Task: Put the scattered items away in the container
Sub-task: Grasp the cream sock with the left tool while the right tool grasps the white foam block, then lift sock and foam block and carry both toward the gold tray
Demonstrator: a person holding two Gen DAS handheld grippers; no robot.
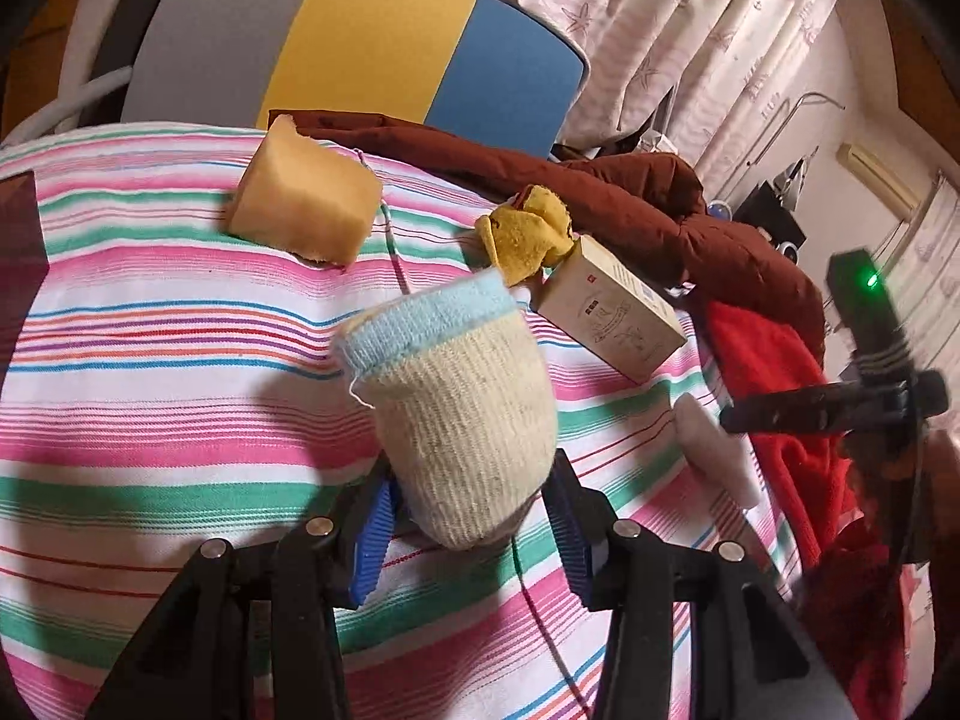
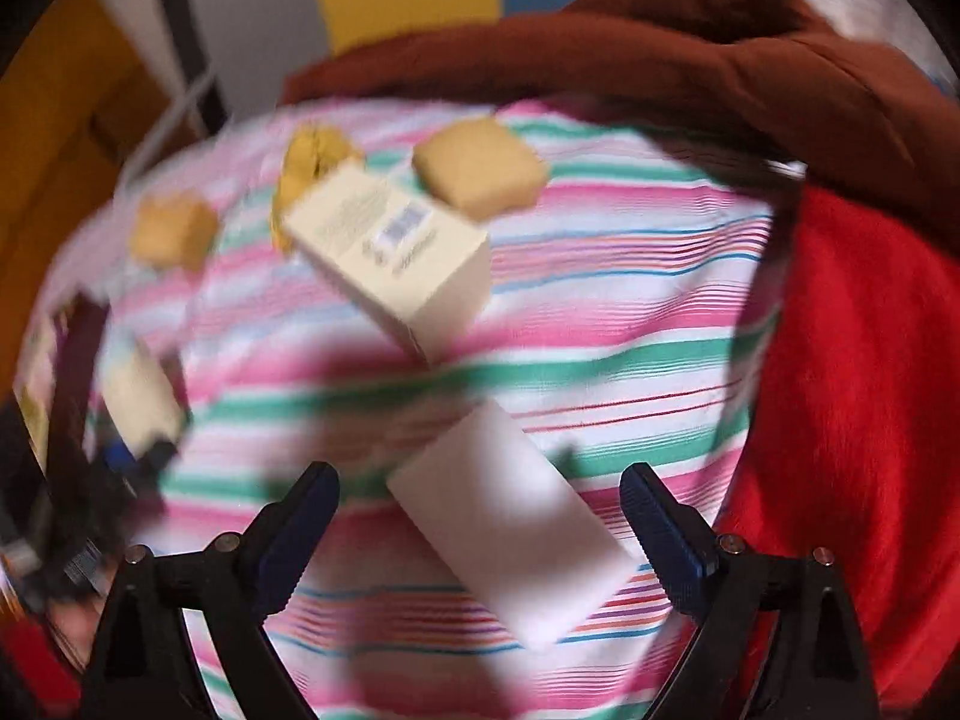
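My left gripper (image 1: 474,531) is shut on a cream knitted sock with a light blue cuff (image 1: 456,402), held over the striped cloth (image 1: 150,360). A tan sponge (image 1: 306,207), a crumpled yellow cloth (image 1: 528,234) and a beige carton (image 1: 606,318) lie beyond it. My right gripper (image 2: 480,528) is open, its fingers on either side of a white block (image 2: 510,534) that lies on the cloth. The right wrist view is blurred; it shows the carton (image 2: 390,252), two tan sponges (image 2: 480,171) (image 2: 174,231) and the yellow cloth (image 2: 312,156). No container can be made out for certain.
A brown garment (image 1: 630,198) and a red fabric (image 1: 774,372) lie along the right side of the cloth. A grey, yellow and blue panel (image 1: 360,42) stands behind. The right gripper's body (image 1: 840,402) shows at the right of the left wrist view.
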